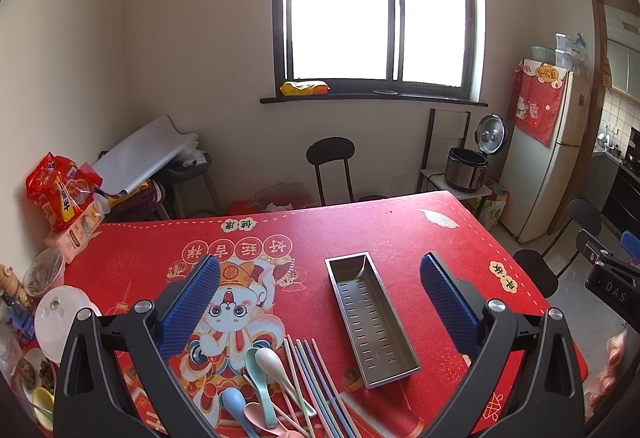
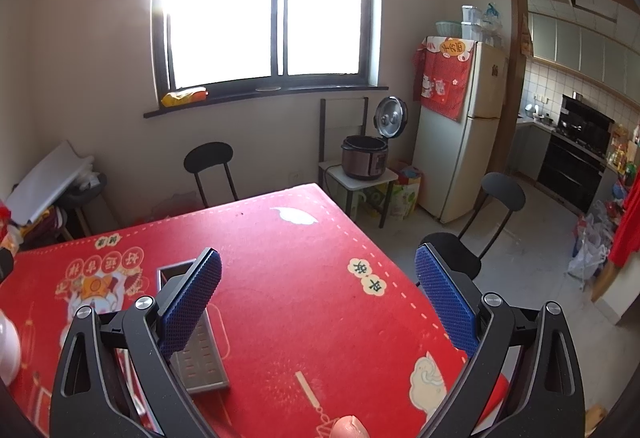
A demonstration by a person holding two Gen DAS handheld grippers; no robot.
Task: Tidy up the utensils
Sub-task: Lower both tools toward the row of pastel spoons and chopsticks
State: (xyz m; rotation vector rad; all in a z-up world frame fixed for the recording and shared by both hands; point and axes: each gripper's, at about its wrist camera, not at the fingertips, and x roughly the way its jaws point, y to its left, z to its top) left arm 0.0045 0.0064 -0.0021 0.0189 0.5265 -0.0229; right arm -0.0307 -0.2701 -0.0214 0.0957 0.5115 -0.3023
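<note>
1. Left gripper (image 1: 320, 302): fingers spread wide, empty, hanging above the bench (image 1: 400, 222). The stance suits an approach; nothing is grasped.
2. Spoons (image 1: 256, 378) and chopsticks (image 1: 316, 386): heaped loose at the near bench edge, below the left gripper and just left of the tray. None sorted yet.
3. Perforated metal tray (image 1: 372, 322): lengthways on the bench, appears empty, presumably the receptacle, set within easy reach of the heap.
4. Right gripper (image 2: 318, 298): fingers apart, empty, over bare bench right of the tray.
</note>
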